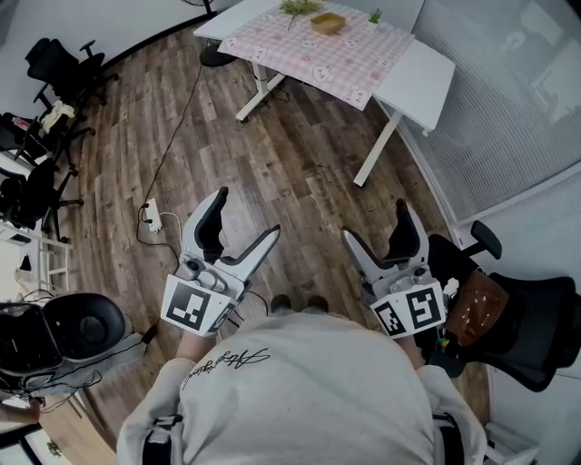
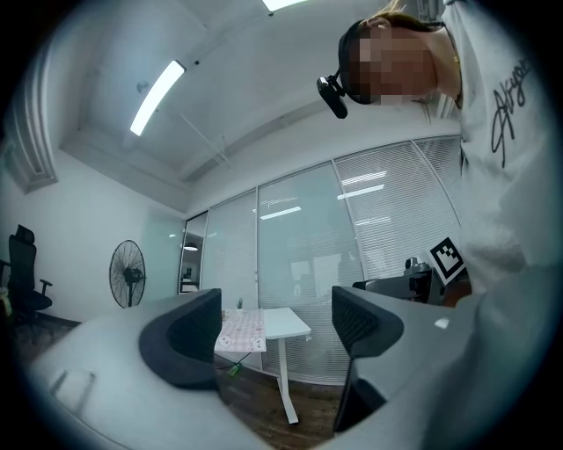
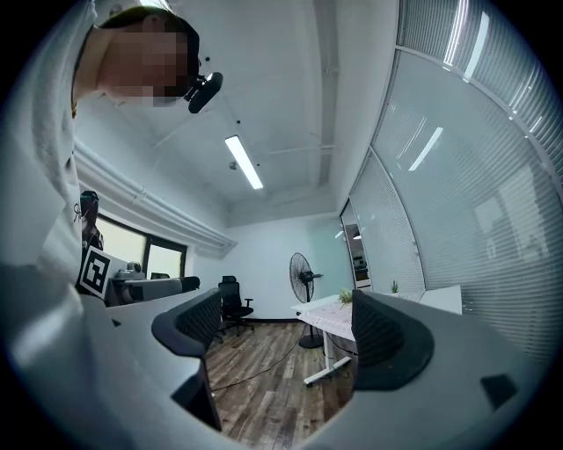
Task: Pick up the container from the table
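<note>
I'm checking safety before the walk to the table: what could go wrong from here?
1. The cable and power strip lie on the floor between the person and the table, so a trip on the way is possible.
2. The container sits close to a plant on a cloth. A careless reach might knock the plant over or drag the cloth.

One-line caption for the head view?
Left gripper and right gripper open and empty, far from the table where the container sits on a pink cloth.
</note>
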`<act>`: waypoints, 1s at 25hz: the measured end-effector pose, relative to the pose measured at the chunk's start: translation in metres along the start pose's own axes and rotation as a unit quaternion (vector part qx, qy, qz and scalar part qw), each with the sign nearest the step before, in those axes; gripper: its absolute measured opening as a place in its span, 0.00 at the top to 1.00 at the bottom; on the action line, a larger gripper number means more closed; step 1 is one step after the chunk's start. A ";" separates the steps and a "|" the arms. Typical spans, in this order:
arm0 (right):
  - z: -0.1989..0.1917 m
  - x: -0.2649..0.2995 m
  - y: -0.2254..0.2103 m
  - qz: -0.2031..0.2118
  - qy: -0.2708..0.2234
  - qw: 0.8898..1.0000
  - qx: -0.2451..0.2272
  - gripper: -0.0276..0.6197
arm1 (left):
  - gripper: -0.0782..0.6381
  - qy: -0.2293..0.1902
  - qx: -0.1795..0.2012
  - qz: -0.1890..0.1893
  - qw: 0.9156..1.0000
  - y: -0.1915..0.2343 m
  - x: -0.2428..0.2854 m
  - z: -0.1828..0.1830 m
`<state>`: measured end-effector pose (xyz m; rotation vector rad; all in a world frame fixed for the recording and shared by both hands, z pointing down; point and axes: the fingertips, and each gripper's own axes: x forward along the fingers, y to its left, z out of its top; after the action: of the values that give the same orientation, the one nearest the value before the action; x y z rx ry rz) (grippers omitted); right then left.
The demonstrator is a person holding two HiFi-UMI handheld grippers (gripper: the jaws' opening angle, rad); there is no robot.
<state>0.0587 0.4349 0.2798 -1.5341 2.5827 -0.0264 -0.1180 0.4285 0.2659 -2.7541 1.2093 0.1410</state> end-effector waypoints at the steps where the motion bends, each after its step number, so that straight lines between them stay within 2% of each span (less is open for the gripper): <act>1: 0.000 0.002 0.003 0.000 -0.001 1.000 0.000 0.27 | 0.36 0.002 0.000 -0.001 1.000 0.003 -0.002 0.000; 14: -0.015 0.020 0.050 -0.005 -0.007 1.000 0.018 0.27 | 0.36 0.002 0.003 -0.020 1.000 0.034 -0.033 -0.007; 25: -0.028 0.023 0.039 -0.018 0.004 1.000 0.024 0.27 | 0.36 -0.001 -0.006 -0.037 0.999 0.037 -0.017 -0.015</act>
<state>0.0102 0.4315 0.3013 -1.5666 2.5405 -0.0976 -0.1560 0.4140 0.2796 -2.8042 1.1084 0.1430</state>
